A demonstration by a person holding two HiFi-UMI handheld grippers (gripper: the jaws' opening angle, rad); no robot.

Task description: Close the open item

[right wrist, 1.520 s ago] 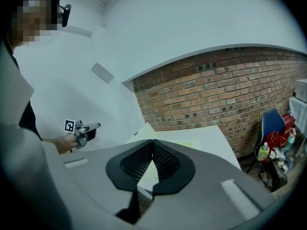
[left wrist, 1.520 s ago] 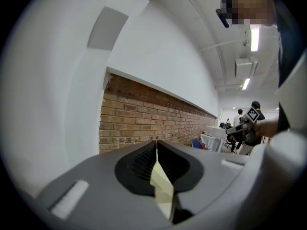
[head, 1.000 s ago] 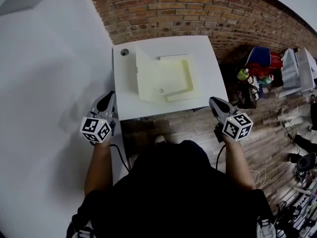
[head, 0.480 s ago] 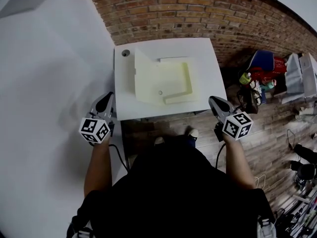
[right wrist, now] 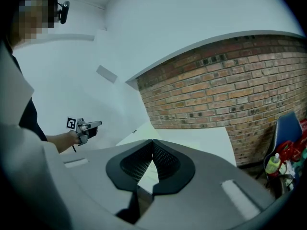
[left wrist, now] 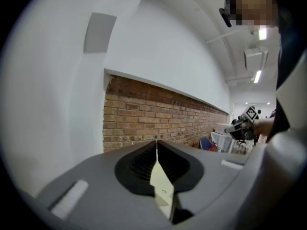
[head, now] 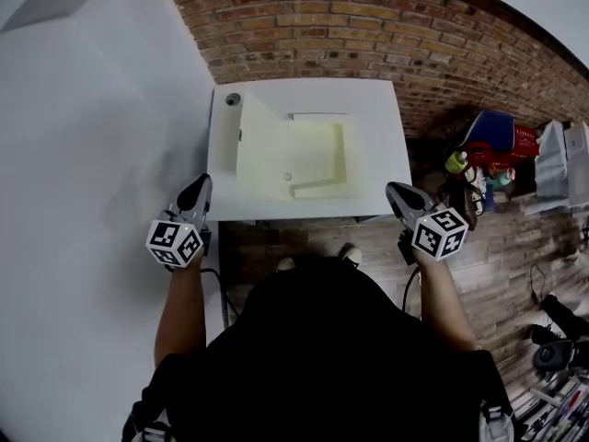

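Note:
A pale cream flat box (head: 308, 159) lies open on the white table (head: 377, 109), its lid (head: 228, 150) standing up along the left side. My left gripper (head: 201, 184) hovers off the table's front left corner, shut and empty. Shut and empty too, my right gripper (head: 394, 190) hangs off the front right corner. Neither touches the box. In the left gripper view the jaws (left wrist: 157, 143) meet at their tips and point toward the brick wall. In the right gripper view the closed jaws (right wrist: 152, 142) point at the table (right wrist: 206, 138), and the left gripper (right wrist: 86, 127) shows beyond.
A small grey round thing (head: 233, 99) sits at the table's back left corner. A brick wall (head: 368, 26) runs behind the table and a white wall (head: 83, 155) along its left. Bags and bottles (head: 479, 155) crowd the wooden floor to the right.
The table and box have slid nearer to both grippers in the head view as the person moved forward. Both grippers stay shut and empty.

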